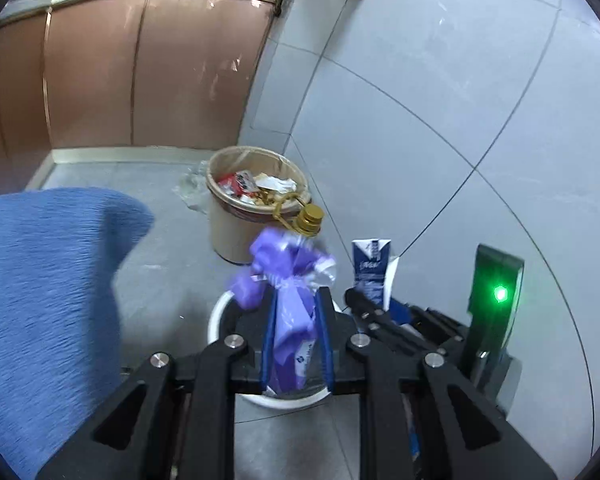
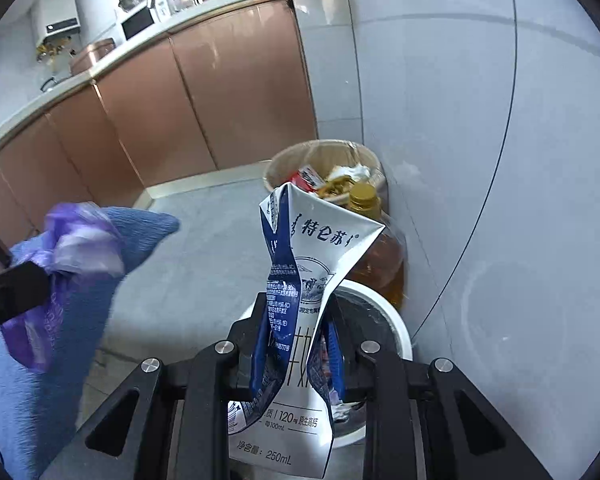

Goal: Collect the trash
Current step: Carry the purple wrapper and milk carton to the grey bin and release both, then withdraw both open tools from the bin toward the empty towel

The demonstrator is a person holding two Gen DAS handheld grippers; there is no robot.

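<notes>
my left gripper (image 1: 296, 340) is clamped on a crumpled purple plastic bag (image 1: 288, 280), its long axis running straight out along my fingers, knotted ruffled end pointing forward toward the beige trash bin (image 1: 256, 208). small print on the bag near my pads is too blurred to read.

my right gripper (image 2: 296, 344) is squeezed shut on a flattened milk carton (image 2: 300, 280) — white with dark blue sides, standing lengthwise along my fingers, its torn-open top pointing forward and up at the same beige trash bin. on the carton i can read "特仑苏" across the top, and lower down "120", "每100ml" and "净含量: 250ml".

landmark is the beige trash bin: it sits on the grey floor tight in the corner against the pale tiled wall (image 1: 440, 100), lined with a clear bag and heaped with wrappers. an oil bottle (image 2: 374, 256) with a gold cap stands just in front of it, against the wall. nearer to me than the bottle, a white-rimmed bin (image 2: 396, 320) sits right under both grippers. left of the beige trash bin the floor is open up to the copper-brown cabinets (image 1: 140, 72) — and a blue cloth (image 1: 48, 280) fills the near left.
</notes>
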